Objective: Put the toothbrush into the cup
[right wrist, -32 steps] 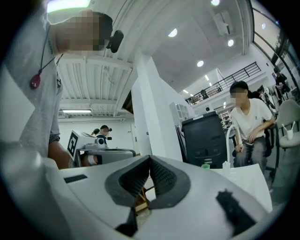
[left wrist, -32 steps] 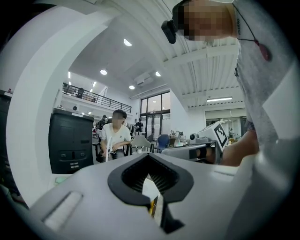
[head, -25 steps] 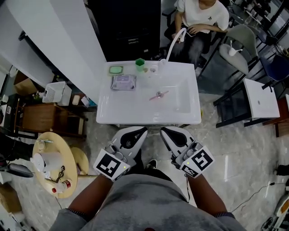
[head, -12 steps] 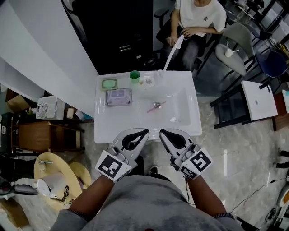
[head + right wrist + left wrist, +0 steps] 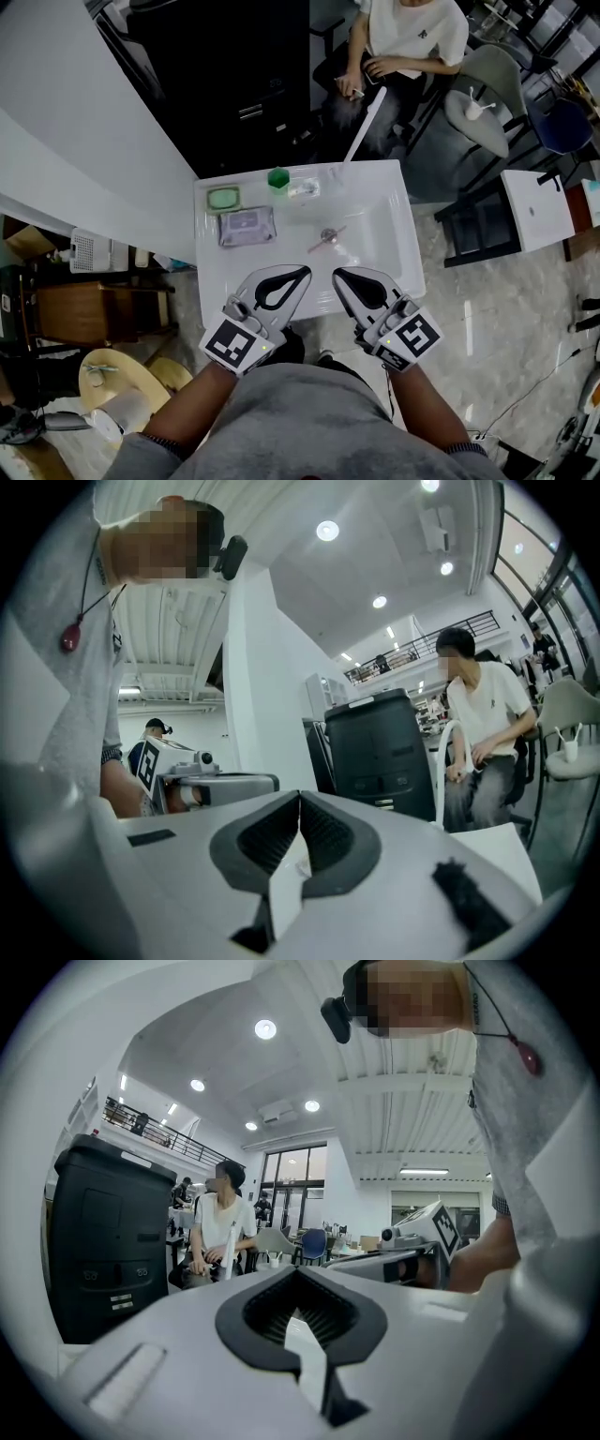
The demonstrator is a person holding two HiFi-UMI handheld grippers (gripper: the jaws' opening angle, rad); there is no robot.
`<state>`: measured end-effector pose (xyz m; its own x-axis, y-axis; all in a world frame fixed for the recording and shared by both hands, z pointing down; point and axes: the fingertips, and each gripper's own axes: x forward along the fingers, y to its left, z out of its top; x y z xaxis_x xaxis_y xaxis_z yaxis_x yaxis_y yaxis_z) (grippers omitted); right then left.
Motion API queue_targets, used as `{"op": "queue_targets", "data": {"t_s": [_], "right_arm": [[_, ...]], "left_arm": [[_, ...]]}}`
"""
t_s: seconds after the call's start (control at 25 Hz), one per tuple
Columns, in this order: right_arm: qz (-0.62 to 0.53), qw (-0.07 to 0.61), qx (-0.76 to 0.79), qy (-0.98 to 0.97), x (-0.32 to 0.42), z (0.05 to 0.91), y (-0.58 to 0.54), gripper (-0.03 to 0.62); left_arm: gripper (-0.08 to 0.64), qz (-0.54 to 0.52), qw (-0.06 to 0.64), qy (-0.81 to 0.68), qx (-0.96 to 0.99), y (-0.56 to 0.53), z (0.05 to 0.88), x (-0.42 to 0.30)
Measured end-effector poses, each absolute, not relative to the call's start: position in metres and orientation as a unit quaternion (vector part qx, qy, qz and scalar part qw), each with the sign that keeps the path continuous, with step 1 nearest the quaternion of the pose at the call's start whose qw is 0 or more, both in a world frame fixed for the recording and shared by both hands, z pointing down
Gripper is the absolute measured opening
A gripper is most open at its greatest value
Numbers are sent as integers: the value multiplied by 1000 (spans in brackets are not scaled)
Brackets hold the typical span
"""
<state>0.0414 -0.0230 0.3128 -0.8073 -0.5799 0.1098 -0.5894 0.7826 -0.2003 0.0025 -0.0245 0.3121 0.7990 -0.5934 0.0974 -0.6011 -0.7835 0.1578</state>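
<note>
hovering at the near edge of a white washbasin table (image 5: 211,272), left tongs (image 5: 302,272) and right tongs (image 5: 339,275) are pressed together, empty. the thin pink toothbrush (image 5: 330,241) lies in the basin (image 5: 370,220), apart from the green cup (image 5: 277,178) on the back rim.

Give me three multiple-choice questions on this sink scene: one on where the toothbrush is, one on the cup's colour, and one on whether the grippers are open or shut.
1. Where does the toothbrush lie?
A. in the cup
B. in the sink basin
C. on the floor

2. What colour is the cup?
A. green
B. red
C. black

3. How do the two grippers' jaws stand?
A. both shut, empty
B. both wide open
C. left clamped on the toothbrush

Answers:
1 B: the toothbrush lies in the basin of the sink, apart from the cup.
2 A: the cup on the back ledge is green.
3 A: the left gripper and the right gripper each show their jaws together with nothing between.
</note>
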Motion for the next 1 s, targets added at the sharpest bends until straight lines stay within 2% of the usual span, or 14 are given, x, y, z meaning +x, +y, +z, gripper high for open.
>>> {"op": "queue_targets", "data": {"t_s": [0.56, 1.0], "right_arm": [[144, 57, 362, -919, 26, 355, -79, 15], [185, 66, 425, -884, 57, 416, -138, 15]], "left_arm": [[4, 32, 91, -293, 951, -82, 345, -15], [5, 41, 92, -322, 941, -138, 397, -2]]}}
